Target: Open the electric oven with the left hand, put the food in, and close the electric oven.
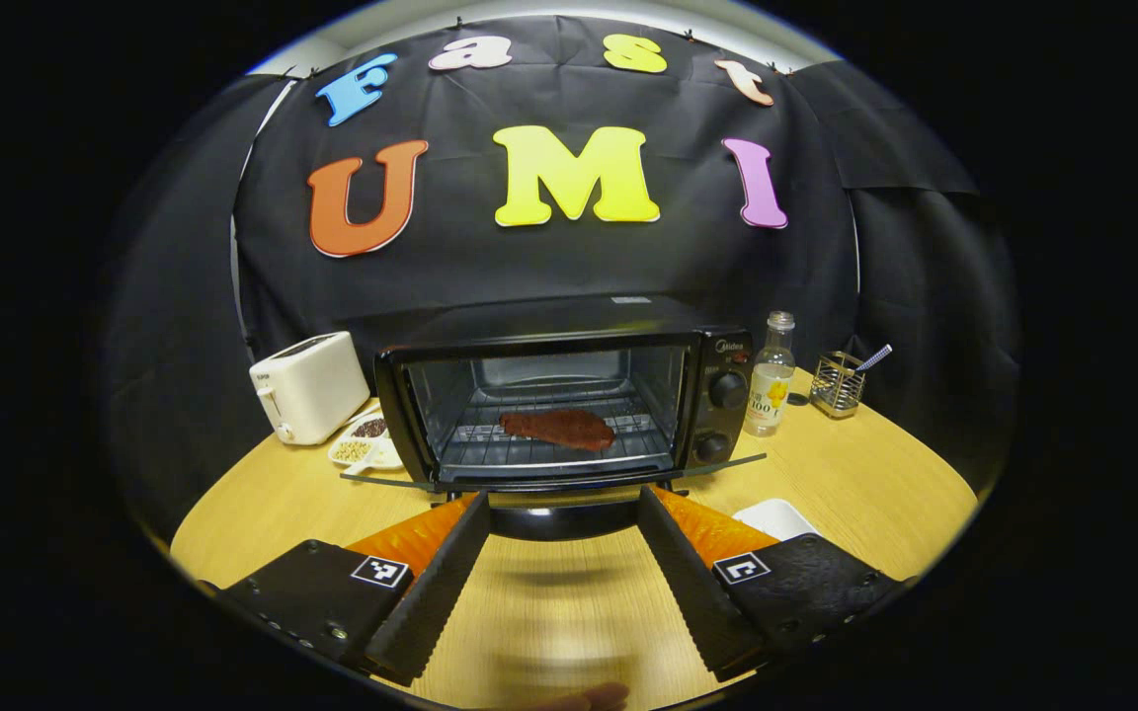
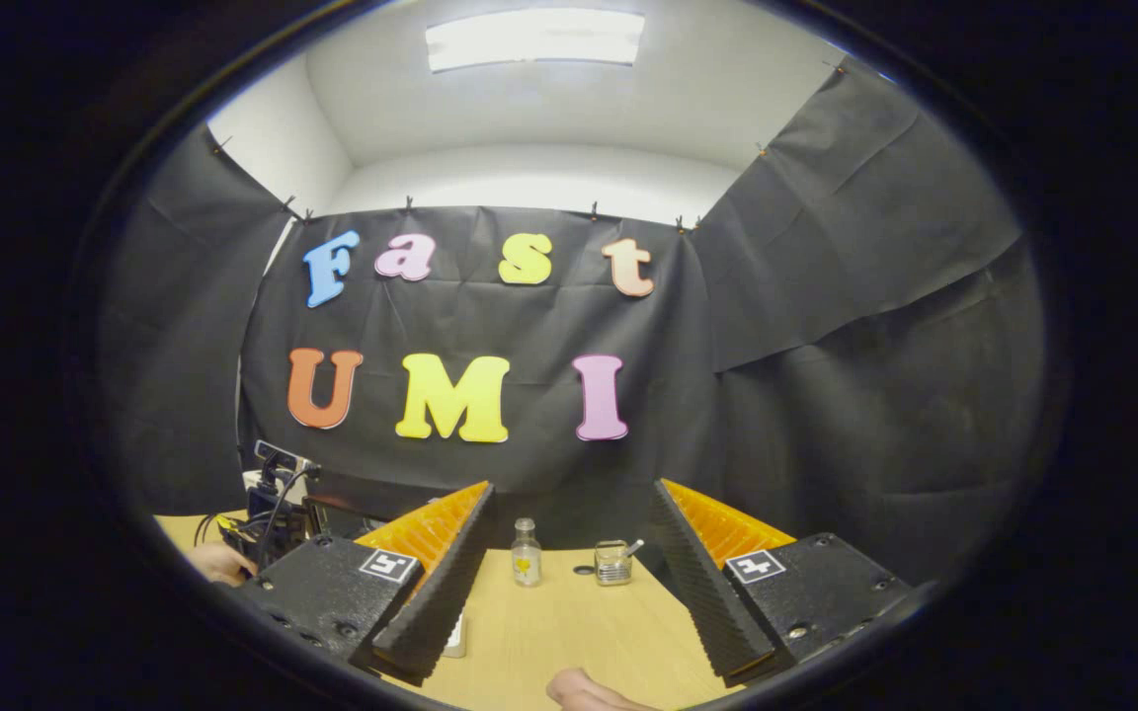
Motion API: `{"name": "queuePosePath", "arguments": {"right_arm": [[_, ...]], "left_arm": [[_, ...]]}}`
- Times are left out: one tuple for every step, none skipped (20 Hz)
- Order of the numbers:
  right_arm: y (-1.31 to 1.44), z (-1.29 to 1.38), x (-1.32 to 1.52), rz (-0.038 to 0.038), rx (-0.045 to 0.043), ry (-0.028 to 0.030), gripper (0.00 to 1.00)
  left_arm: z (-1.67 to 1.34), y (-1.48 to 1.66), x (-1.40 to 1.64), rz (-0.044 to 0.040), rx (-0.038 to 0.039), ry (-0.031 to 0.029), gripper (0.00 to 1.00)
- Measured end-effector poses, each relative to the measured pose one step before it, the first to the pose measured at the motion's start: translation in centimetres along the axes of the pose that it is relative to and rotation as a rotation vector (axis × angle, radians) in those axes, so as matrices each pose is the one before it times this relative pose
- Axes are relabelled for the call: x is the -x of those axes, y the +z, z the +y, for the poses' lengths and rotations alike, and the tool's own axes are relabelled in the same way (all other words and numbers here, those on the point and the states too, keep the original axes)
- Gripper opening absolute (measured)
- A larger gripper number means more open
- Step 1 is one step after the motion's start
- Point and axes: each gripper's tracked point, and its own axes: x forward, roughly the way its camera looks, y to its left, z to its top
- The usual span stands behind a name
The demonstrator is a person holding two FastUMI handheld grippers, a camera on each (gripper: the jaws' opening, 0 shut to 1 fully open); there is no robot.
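The black electric oven (image 1: 569, 395) stands on the wooden table (image 1: 855, 484) with its door (image 1: 717, 465) dropped flat toward me. A brown slab of food (image 1: 557, 428) lies on the rack inside. My left gripper (image 1: 564, 499) is open just in front of the door, and the dark door handle (image 1: 564, 521) sits between its fingertips. My right gripper (image 2: 572, 489) is open with nothing between its fingers, raised and facing the booth wall. In the right gripper view the other gripper (image 2: 273, 513) and the hand (image 2: 218, 561) holding it appear far left.
A white toaster (image 1: 310, 398) and a small dish of snacks (image 1: 366, 442) stand left of the oven. Right of it are a clear bottle (image 1: 770, 375) and a wire holder (image 1: 838, 383). A white plate (image 1: 774, 515) lies behind my left gripper's right finger.
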Motion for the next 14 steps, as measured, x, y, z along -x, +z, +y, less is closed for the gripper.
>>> {"name": "queuePosePath", "arguments": {"right_arm": [[-0.145, -0.249, 0.143, 0.00036, -0.00213, -0.00217, 0.98], [0.019, -0.183, 0.072, -0.00124, -0.00232, -0.00324, 0.99], [-0.027, -0.21, 0.036, 0.00005, -0.00351, -0.00426, 0.97], [-0.046, -0.143, -0.085, 0.00087, -0.00105, -0.00502, 0.96], [-0.176, -0.182, -0.122, 0.00355, 0.00319, -0.00909, 0.98], [-0.163, -0.252, 0.023, 0.00516, 0.00706, -0.00896, 0.98], [0.056, -0.122, 0.083, -0.00628, 0.00172, -0.00549, 0.98], [0.377, -0.022, 0.135, -0.01036, -0.00424, 0.00044, 0.99], [0.035, 0.065, 0.08, -0.00738, -0.00541, 0.00117, 0.98], [0.11, 0.161, 0.107, -0.00782, -0.0028, 0.00462, 0.98], [0.042, 0.155, 0.219, -0.00887, -0.00048, 0.00378, 0.98], [0.178, 0.016, 0.164, -0.00817, 0.00087, 0.00133, 0.98], [0.155, -0.031, 0.093, -0.01099, -0.00264, -0.00044, 0.98], [0.291, 0.176, 0.057, -0.0158, -0.00452, 0.0065, 0.98]], "left_arm": [[0.048, 0.279, -0.15, 0.00411, -0.00646, -0.00333, 0.96], [0.159, 0.256, -0.118, -0.00389, -0.00456, -0.00357, 0.96], [0.034, 0.509, -0.172, -0.00976, -0.00592, -0.00359, 0.96], [0.067, 0.541, -0.287, -0.00963, -0.00524, -0.00221, 0.96], [0.149, 0.459, -0.24, -0.01041, -0.00302, -0.00131, 0.96], [0.126, 0.592, -0.329, -0.01263, -0.00042, -0.00064, 0.96], [0.101, 0.545, -0.381, -0.0127, -0.00025, -0.00018, 0.96], [0.021, 0.674, -0.476, -0.01338, -0.00508, -0.00131, 0.96], [0.169, 0.607, -0.65, -0.01365, -0.00789, 0.00194, 0.96], [0.301, 0.496, -0.664, -0.00954, -0.00748, 0.00681, 0.96], [0.237, 0.265, -0.716, -0.00198, -0.0027, -0.00127, 0.96], [-0.099, 0.176, -0.717, 0.00465, -0.00131, -0.01008, 0.96], [0.255, 0.439, -0.523, -0.00122, 0.00274, 0.00554, 0.96], [0.457, 0.311, -0.238, 0.0028, 0.01082, 0.01038, 0.96]]}}
